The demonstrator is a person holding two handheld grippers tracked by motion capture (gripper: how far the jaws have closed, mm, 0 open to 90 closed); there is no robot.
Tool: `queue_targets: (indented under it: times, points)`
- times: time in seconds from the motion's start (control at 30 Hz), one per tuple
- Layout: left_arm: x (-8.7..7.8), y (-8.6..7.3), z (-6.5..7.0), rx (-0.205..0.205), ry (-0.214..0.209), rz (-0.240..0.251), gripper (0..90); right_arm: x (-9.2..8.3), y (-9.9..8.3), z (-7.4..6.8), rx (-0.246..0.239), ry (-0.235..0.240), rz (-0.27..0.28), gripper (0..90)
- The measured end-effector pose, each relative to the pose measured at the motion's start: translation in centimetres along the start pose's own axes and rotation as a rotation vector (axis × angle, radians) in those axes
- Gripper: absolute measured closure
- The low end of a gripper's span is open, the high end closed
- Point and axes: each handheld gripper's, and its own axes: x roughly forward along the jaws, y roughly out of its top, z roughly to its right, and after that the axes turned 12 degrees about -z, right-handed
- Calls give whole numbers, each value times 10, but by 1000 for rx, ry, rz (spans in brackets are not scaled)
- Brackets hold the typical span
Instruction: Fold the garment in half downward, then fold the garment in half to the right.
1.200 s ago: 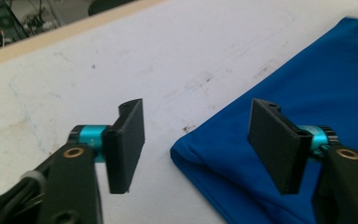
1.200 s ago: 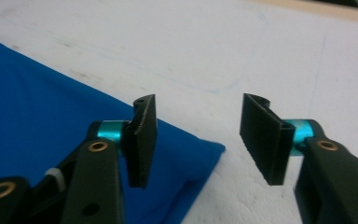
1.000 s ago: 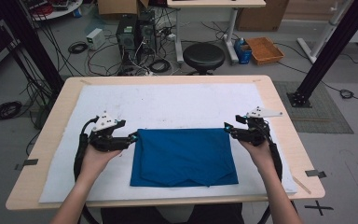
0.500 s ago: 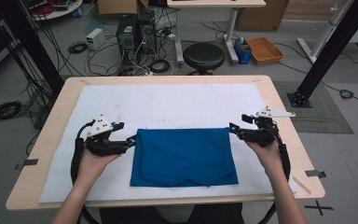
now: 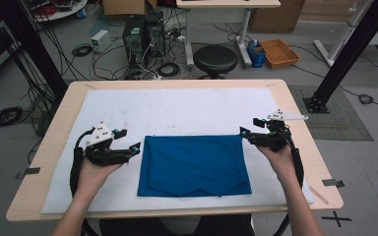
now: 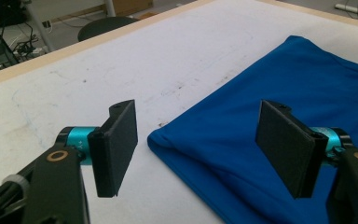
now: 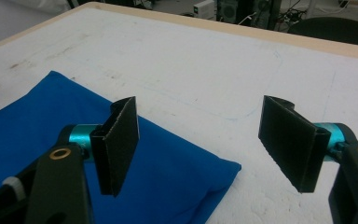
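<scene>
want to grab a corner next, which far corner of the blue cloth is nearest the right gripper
The far right corner of the blue cloth, just off the right gripper; the far left corner lies by the left gripper.

Wide-apart jaws of the left hand-held gripper [image 6: 200, 149] above a blue cloth [image 6: 279, 98] corner.

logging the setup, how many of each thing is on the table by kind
blue cloth: 1
white mat: 1
grippers, left gripper and right gripper: 2
total: 4
</scene>
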Motion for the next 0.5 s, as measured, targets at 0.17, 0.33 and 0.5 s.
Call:
queue_targets:
  times: [0.17,0.33,0.5]
  points:
    - [-3,-2,-1,-6,14,-2,296,2,2,0,0,5,2,287]
    - [-5,0,3,-4,8,6,296,0,4,-1,-1,12,11,287]
    - [-3,1,6,-15,-5,-10,297,0,5,-2,-2,16,13,287]
